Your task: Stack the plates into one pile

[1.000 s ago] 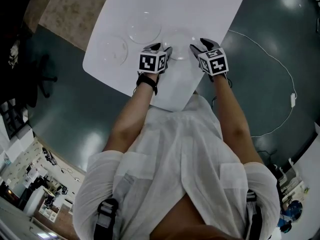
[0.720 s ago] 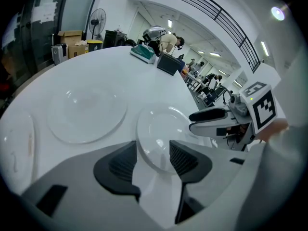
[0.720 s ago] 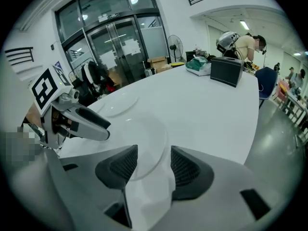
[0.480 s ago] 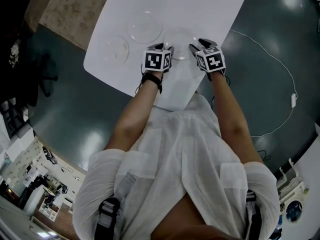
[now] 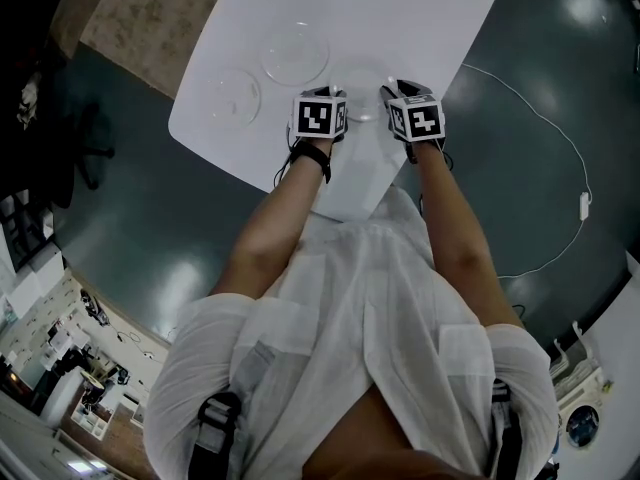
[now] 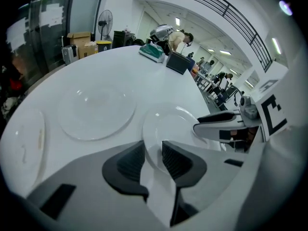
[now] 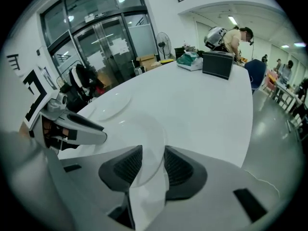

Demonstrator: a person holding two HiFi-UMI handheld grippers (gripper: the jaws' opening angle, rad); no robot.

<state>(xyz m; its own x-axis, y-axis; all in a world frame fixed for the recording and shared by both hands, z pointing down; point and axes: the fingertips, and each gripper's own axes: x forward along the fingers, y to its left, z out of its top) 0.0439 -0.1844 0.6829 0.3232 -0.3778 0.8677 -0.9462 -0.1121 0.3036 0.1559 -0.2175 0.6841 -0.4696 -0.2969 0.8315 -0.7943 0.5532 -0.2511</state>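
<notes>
Three clear plates lie on the white table (image 5: 420, 18). The nearest plate (image 5: 362, 93) sits between my two grippers. My left gripper (image 5: 336, 98) is at its left rim and my right gripper (image 5: 390, 92) at its right rim. In the left gripper view that plate's rim (image 6: 175, 124) runs between the jaws of my left gripper (image 6: 153, 153), which have just been closing; a gap still shows. In the right gripper view the same plate (image 7: 130, 129) passes between the jaws of my right gripper (image 7: 153, 162), also just closing and still apart. Both grippers point steeply down.
A second plate (image 5: 295, 53) and a third plate (image 5: 232, 95) lie further left on the table. A black case (image 6: 178, 61) and a green item (image 6: 153, 52) stand at the far end. The table's near edge is by my body. A cable (image 5: 560, 138) lies on the floor.
Both hands have drawn a little closer together at the near plate's two sides. The plates have not moved.
</notes>
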